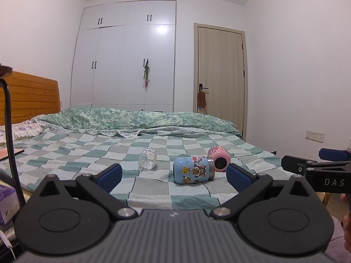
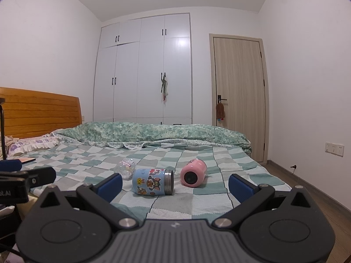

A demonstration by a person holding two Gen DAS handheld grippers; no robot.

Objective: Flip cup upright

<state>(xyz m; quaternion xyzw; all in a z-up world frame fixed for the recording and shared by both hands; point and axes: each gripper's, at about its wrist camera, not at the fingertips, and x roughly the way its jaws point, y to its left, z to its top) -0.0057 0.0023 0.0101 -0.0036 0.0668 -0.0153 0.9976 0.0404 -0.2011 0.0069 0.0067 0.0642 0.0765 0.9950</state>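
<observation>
Three cups lie on their sides on the checked bedspread (image 1: 153,146). A blue cartoon cup (image 1: 193,169) with a steel rim lies nearest; it also shows in the right wrist view (image 2: 152,182). A pink cup (image 1: 219,158) (image 2: 194,172) lies to its right, opening toward me. A clear glass cup (image 1: 148,158) (image 2: 125,168) lies to its left. My left gripper (image 1: 173,175) is open and empty, short of the blue cup. My right gripper (image 2: 175,185) is open and empty, short of the cups; it also shows in the left wrist view (image 1: 316,166).
A rolled green quilt (image 1: 136,118) lies across the far side of the bed. A wooden headboard (image 2: 39,111) and pillow are at left. A white wardrobe (image 1: 127,52) and a closed door (image 1: 220,74) stand behind. A black lamp stalk (image 1: 8,118) rises at left.
</observation>
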